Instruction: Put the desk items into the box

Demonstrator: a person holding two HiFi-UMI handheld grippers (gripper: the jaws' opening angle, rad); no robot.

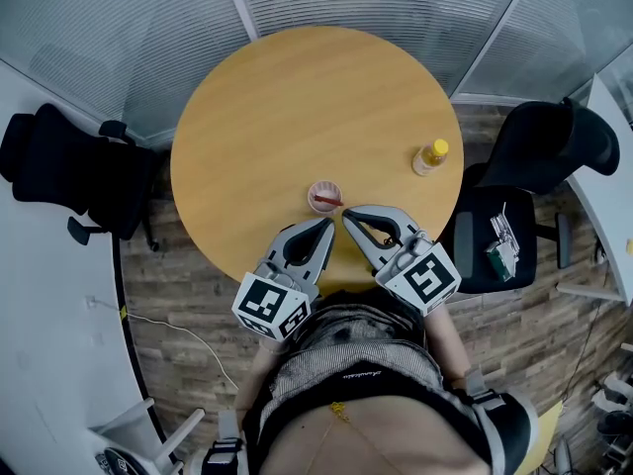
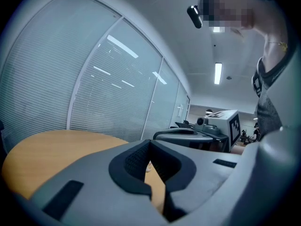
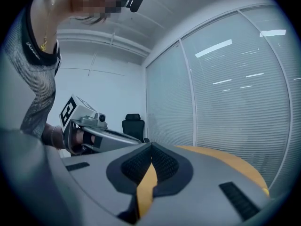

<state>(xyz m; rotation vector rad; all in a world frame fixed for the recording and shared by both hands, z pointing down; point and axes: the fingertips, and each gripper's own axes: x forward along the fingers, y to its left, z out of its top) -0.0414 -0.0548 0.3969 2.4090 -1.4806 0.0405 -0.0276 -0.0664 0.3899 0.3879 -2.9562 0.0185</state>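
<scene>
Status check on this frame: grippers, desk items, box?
Left gripper and right gripper shut, empty. Small cup and yellow-capped bottle on table, untouched. No box in view.

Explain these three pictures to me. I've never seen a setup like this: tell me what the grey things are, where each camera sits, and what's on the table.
No robot here: a person holds two hand tools, each a grey two-jaw gripper with a marker cube. The top-down picture comes from a camera on the person's head. It shows the left gripper and the right gripper over the near edge of a round wooden table. The other two pictures come from cameras riding on each gripper, looking along its jaws. Both pairs of jaws are closed, tips together, holding nothing. On the table stand a small pink cup with something red in it and a yellow-capped bottle. No box is in view.
</scene>
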